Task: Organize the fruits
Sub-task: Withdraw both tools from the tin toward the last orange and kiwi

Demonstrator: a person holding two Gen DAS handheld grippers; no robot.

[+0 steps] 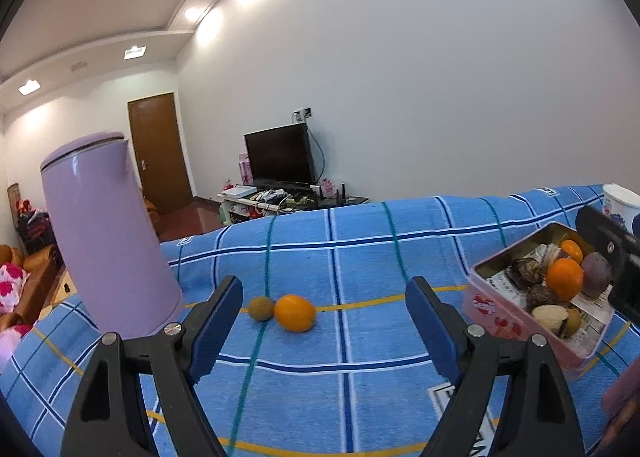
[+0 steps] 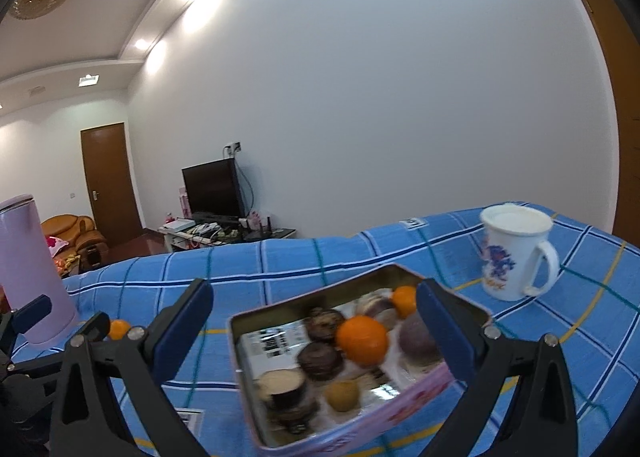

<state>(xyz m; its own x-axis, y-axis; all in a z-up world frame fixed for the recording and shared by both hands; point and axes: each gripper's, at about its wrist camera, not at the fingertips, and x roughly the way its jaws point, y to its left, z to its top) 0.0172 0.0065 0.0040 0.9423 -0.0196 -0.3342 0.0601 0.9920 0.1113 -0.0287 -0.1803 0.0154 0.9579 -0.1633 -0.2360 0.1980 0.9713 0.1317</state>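
An orange [image 1: 295, 313] and a small brownish-green fruit [image 1: 261, 308] lie touching on the blue checked cloth, just ahead of my open left gripper [image 1: 324, 329], which holds nothing. A pink tin [image 1: 504, 317] at the right holds several fruits. In the right wrist view the tin [image 2: 380, 413] lies close in front, with an orange [image 2: 362, 339], a smaller orange [image 2: 404, 300], a purple fruit [image 2: 418, 337] and dark brown pieces [image 2: 320, 361] inside. My right gripper [image 2: 314, 337] hovers open over the tin, nothing between its fingers. The loose orange [image 2: 119, 329] shows far left.
A tall lilac kettle [image 1: 104, 233] stands at the left of the cloth, close to the left finger. A white mug [image 2: 516, 253] with a blue print stands behind the tin at the right. The right gripper's black body [image 1: 616, 257] overlaps the tin's far side.
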